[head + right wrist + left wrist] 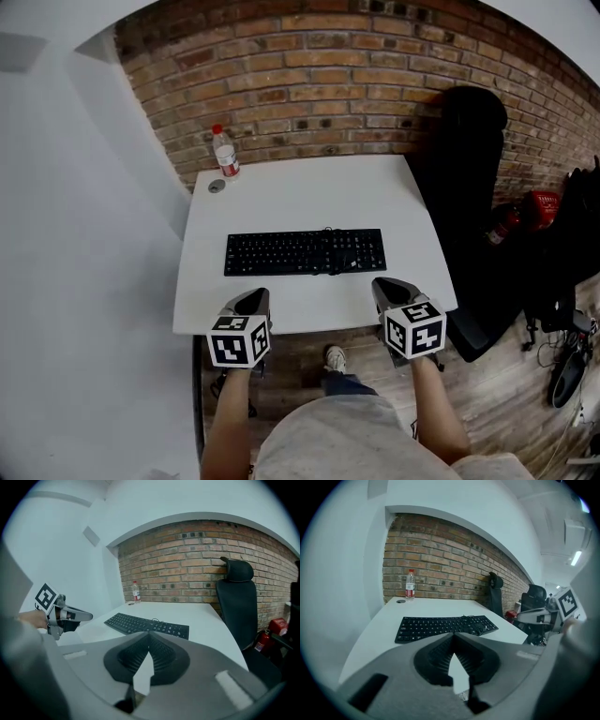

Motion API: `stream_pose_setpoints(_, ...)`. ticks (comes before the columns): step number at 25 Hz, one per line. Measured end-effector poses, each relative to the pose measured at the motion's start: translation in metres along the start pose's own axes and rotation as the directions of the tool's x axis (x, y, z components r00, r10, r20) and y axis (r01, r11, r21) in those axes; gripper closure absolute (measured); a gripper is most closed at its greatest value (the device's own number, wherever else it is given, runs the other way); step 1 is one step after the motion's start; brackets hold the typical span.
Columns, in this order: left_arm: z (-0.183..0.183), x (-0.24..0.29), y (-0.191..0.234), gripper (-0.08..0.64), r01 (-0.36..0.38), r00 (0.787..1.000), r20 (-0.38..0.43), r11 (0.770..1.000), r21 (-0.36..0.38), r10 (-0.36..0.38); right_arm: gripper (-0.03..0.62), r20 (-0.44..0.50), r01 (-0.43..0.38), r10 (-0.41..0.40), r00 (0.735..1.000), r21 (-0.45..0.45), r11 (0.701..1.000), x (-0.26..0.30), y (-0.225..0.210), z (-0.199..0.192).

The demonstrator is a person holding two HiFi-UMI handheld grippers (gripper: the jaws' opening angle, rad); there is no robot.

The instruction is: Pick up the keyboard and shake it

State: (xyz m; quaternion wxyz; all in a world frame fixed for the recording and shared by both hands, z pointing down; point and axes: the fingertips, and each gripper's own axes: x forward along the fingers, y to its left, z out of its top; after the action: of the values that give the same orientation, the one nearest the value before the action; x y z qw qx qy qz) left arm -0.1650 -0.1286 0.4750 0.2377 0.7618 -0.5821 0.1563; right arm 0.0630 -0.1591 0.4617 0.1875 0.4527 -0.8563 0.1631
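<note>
A black keyboard [305, 252] lies flat across the middle of the white table [309, 192], its cable looped at its far edge. It also shows in the left gripper view as the keyboard [440, 626] and in the right gripper view as the keyboard [145, 624]. My left gripper [255, 297] hovers over the table's near edge, short of the keyboard's left end, shut and empty. At the right, my right gripper [386, 285] is also shut with nothing in it, just short of the keyboard's right end. Neither touches the keyboard.
A water bottle [225, 152] with a red cap stands at the table's far left corner, with a small round disc [217, 186] beside it. A black office chair [469, 187] stands right of the table against the brick wall. A red object [530, 211] lies on the floor at the right.
</note>
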Motion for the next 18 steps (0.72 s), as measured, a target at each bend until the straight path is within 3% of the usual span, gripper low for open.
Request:
stream_pose_setpoints(15, 0.015, 0.092, 0.058, 0.563, -0.044, 0.998, -0.054, 0.999, -0.031, 0.042, 0.58, -0.07, -0.032, 0.036, 0.997, 0.067, 0.997, 0.096, -0.072, 0.007)
stream_pose_setpoints(18, 0.019, 0.104, 0.072, 0.519, -0.044, 0.997, -0.063, 0.998, -0.046, 0.041, 0.578, -0.085, -0.026, 0.033, 0.996, 0.082, 0.996, 0.11, -0.087, 0.007)
